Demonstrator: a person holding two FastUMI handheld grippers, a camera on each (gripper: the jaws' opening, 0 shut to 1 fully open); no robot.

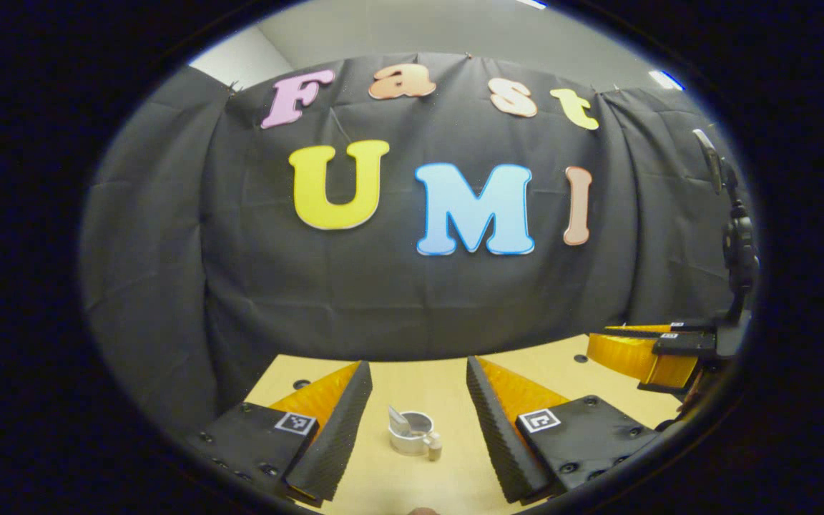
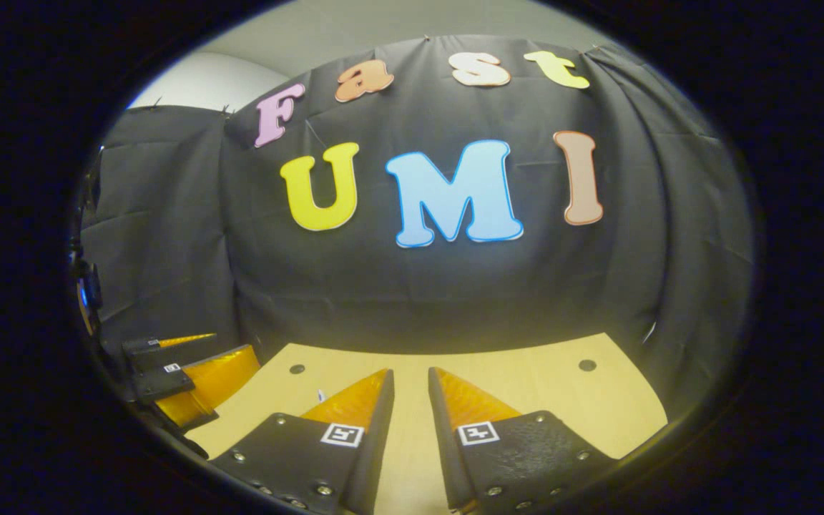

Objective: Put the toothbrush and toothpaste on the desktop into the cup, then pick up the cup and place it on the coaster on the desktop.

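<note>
left gripper [image 1: 418,397] spread above cup [image 1: 412,431] | right gripper [image 2: 410,404] slightly parted, holds nothing | risk: a finger descending off-centre likely tips cup on desk [image 1: 412,379]

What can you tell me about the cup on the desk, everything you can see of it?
The cup looks small and far off in the left gripper view, framed between that gripper's open fingers, touching neither. It is white, probably ceramic or plastic, and stands upright on the light wooden desktop with its round mouth open. Something pale and flat sticks up over its rim on the left, and a small stubby piece sits by its right base; both are too small to identify.
</note>
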